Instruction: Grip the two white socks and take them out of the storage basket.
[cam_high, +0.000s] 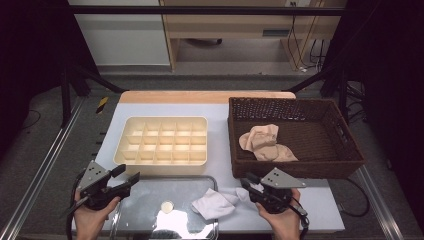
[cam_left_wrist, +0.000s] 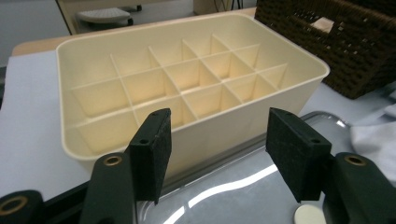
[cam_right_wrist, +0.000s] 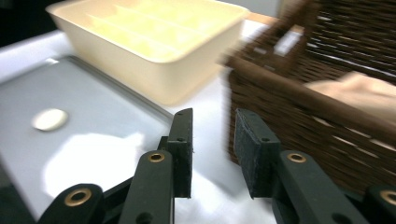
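Hovering near the tray (cam_high: 135, 212), both the left gripper (cam_high: 129, 176) and right gripper (cam_high: 248, 178) are released and empty; the white sock (cam_high: 214, 204) lies just left of the right one. Reaching carelessly could snag the basket (cam_high: 300, 169).

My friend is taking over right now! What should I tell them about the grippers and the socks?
Left hand-held gripper: open, nothing in it, above the metal tray.
Right hand-held gripper: open, nothing in it, just beside the white sock.
White sock: crumpled on the tray's right edge.
Beige socks: in the brown basket.
Divided box: every compartment that shows is empty.
Done: one sock out on the tray.
Left, probably: put the socks into the box.
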